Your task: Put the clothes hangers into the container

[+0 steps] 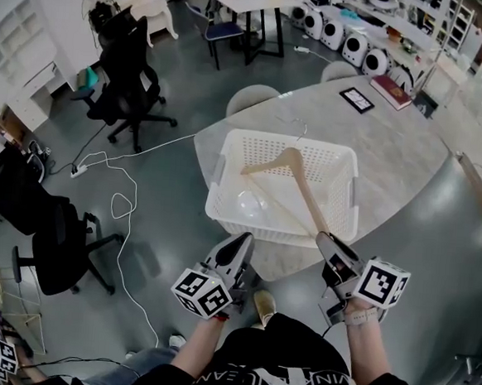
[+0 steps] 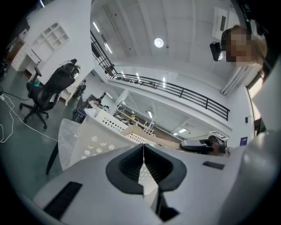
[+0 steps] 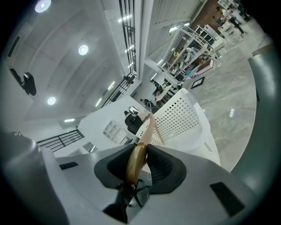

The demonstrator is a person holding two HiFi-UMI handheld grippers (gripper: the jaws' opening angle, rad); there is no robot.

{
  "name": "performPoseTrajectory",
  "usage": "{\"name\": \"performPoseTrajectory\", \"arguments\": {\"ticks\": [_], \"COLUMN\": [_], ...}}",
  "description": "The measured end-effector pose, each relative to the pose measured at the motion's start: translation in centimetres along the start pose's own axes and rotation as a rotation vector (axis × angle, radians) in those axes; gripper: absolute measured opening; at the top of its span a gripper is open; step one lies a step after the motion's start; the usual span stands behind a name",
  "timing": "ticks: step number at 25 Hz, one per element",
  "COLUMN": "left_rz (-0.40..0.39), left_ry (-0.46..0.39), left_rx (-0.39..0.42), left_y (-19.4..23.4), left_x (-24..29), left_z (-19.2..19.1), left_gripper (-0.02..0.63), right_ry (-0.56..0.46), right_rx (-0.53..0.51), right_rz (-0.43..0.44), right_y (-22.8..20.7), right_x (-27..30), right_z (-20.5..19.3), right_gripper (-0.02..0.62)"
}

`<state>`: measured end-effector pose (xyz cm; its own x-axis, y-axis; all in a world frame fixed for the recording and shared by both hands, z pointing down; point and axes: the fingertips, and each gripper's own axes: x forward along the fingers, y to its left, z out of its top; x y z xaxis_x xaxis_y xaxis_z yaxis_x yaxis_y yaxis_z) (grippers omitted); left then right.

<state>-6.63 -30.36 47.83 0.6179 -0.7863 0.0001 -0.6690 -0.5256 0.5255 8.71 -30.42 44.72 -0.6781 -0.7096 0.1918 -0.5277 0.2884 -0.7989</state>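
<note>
While right gripper (image 1: 325,238) is clamped on 1 arm tip of the wooden hanger (image 1: 297,171), the hanger sits tilted over the white basket (image 1: 227,157) on the table (image 1: 393,158), hook near the far rim. Can't tell if it touches the basket. Left gripper (image 1: 241,241): jaws fully together, nothing in them, just beside the basket's near-left corner. My read: 1 hanger almost in; lowering and release left. No other hangers visible.

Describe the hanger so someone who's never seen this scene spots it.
Find the pale rounded table mid-room, then the white perforated basket at its near end. The hanger slants over the basket's open top, one end clamped by the right gripper. It is the only tan wooden thing against all that white.
</note>
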Motion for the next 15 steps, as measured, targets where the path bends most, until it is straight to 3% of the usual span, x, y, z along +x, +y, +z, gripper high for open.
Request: {"name": "performPoseTrajectory", "arguments": {"ticks": [9, 15], "left_rz": [0.003, -0.007], "left_ry": [0.006, 0.012], "left_rx": [0.001, 0.007], "left_y": [0.2, -0.4], "left_x": [-0.3, 0.1], "left_z": [-0.1, -0.3], "left_gripper": [0.009, 0.01], "right_ry": [-0.047, -0.054], "right_rx": [0.111, 0.132], "right_rz": [0.045, 0.042], "right_y": [-1.0, -1.7], "right_x": [-0.1, -0.3], "right_z": [1.1, 1.4], "right_gripper": [0.092, 0.092]}}
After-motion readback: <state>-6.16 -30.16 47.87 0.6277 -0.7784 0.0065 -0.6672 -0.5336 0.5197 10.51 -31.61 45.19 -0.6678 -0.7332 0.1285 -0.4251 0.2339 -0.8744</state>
